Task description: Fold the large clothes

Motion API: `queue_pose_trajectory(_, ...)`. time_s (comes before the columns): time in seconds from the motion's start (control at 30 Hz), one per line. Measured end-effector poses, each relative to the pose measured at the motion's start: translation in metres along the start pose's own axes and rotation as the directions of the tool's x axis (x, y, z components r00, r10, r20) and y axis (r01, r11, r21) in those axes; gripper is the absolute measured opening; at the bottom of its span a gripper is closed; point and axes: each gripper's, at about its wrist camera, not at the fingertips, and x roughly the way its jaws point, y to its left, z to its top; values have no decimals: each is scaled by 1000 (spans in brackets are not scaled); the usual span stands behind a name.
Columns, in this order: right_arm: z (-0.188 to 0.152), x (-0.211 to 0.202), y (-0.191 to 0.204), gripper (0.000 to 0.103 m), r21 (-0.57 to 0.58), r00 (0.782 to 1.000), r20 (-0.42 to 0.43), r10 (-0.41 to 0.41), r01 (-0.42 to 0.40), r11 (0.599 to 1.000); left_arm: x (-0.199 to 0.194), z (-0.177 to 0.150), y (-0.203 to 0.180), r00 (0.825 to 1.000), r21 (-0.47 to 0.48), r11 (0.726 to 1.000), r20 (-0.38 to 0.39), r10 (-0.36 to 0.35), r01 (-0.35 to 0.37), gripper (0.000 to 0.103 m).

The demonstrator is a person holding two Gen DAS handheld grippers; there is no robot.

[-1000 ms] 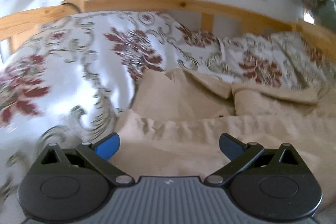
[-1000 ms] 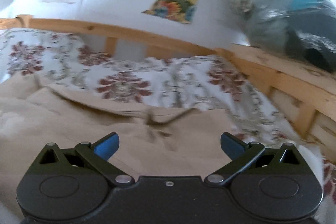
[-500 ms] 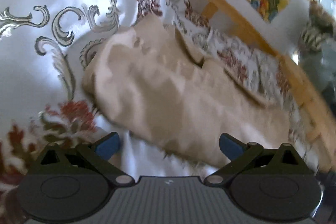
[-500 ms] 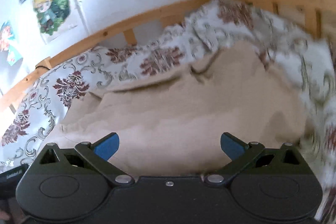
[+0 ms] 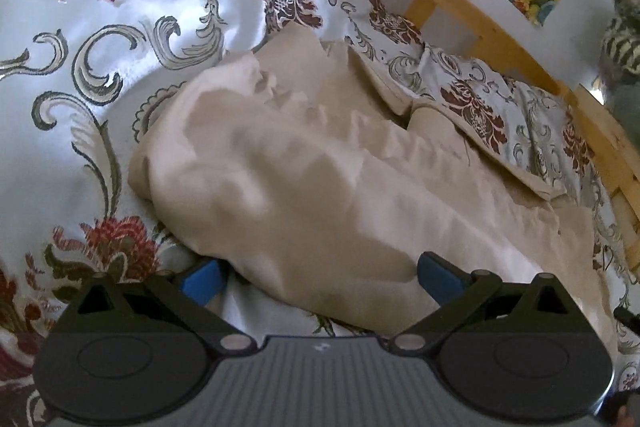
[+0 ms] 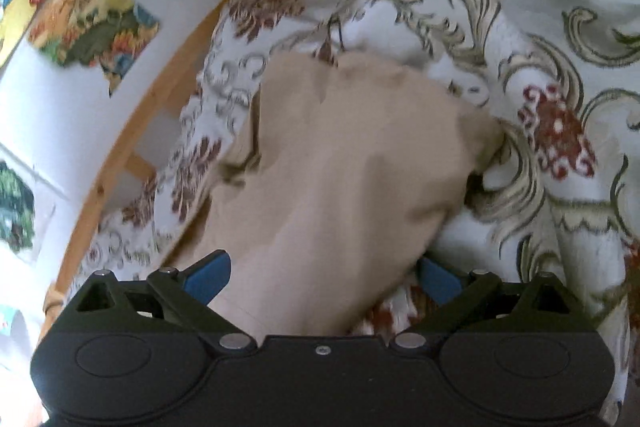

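Your left gripper (image 5: 320,277) hangs with its fingers spread wide over the near edge of the beige garment (image 5: 304,179), which lies rumpled across the floral bedspread (image 5: 100,67); set both pads astride one single layer of hem. Your right gripper (image 6: 324,277) is likewise spread, cloth between its fingers unpinched, so close only once both ends match.

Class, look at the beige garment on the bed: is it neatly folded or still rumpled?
Still rumpled. The beige garment lies in a creased, uneven heap on the floral bedspread, edges ragged, no flat squared layers.
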Motion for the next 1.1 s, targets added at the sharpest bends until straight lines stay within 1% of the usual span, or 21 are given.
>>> queue_pose_trajectory(0.27,4,4,-2,98,-1,999,43,-30,31,1000,1,0,0,1000,1,1000,-5,1,-1,102)
queue_pose_trajectory(0.33,4,8,0,95,-8,997,56,-45,46,999,1,0,0,1000,2,1000,-5,1,-1,102)
queue_pose_trajectory(0.37,5,10,3,91,-9,997,60,-54,54,998,1,0,0,1000,1,1000,-5,1,-1,102)
queue_pose_trajectory(0.4,5,10,3,84,-13,996,66,-66,67,998,2,1,0,1000,1,1000,-7,2,-2,102)
queue_pose_trajectory(0.43,5,11,3,80,-17,994,70,-79,80,997,3,2,0,1000,-3,1000,-9,1,-1,102)
queue_pose_trajectory(0.5,6,11,1,61,-21,992,75,-105,107,994,2,3,3,1000,-37,999,-4,1,-1,101)
queue_pose_trajectory(0.53,6,11,0,57,-16,991,78,-107,108,994,1,3,5,1000,-67,998,6,10,-10,96)
queue_pose_trajectory(0.57,7,11,-1,49,-9,991,82,-110,111,994,-2,3,8,999,-109,994,19,27,-25,93)
queue_pose_trajectory(0.6,7,9,-3,38,-8,989,85,-119,120,993,-5,3,11,999,-147,989,33,32,-27,86)
queue_pose_trajectory(0.63,8,8,-4,35,-7,989,85,-121,122,992,-8,2,14,998,-186,982,47,38,-28,78)
queue_pose_trajectory(0.67,8,7,-5,30,-6,990,84,-117,118,993,-10,2,18,997,-223,974,61,39,-25,71)
queue_pose_trajectory(0.7,8,6,-5,22,-8,990,85,-112,113,994,-11,2,21,996,-250,968,69,50,-31,52)
queue_pose_trajectory(0.77,9,3,-1,13,-32,991,84,-101,104,994,-10,3,27,994,-287,955,58,98,-77,17)
queue_pose_trajectory(0.8,10,0,1,11,-47,992,86,-96,100,994,-11,4,31,994,-305,950,62,85,-62,8)
queue_pose_trajectory(0.83,10,-4,3,9,-65,992,88,-92,98,993,-13,4,32,994,-315,948,71,78,-52,4)
queue_pose_trajectory(0.93,10,-17,8,5,-100,993,82,-88,96,990,-28,3,32,991,-309,950,111,72,-34,1)
queue_pose_trajectory(1.03,8,-37,14,3,-146,993,76,-93,103,984,-54,0,37,987,-309,951,156,39,12,0)
queue_pose_trajectory(1.1,8,-49,17,3,-174,993,77,-84,96,980,-68,-4,39,986,-282,959,166,31,18,0)
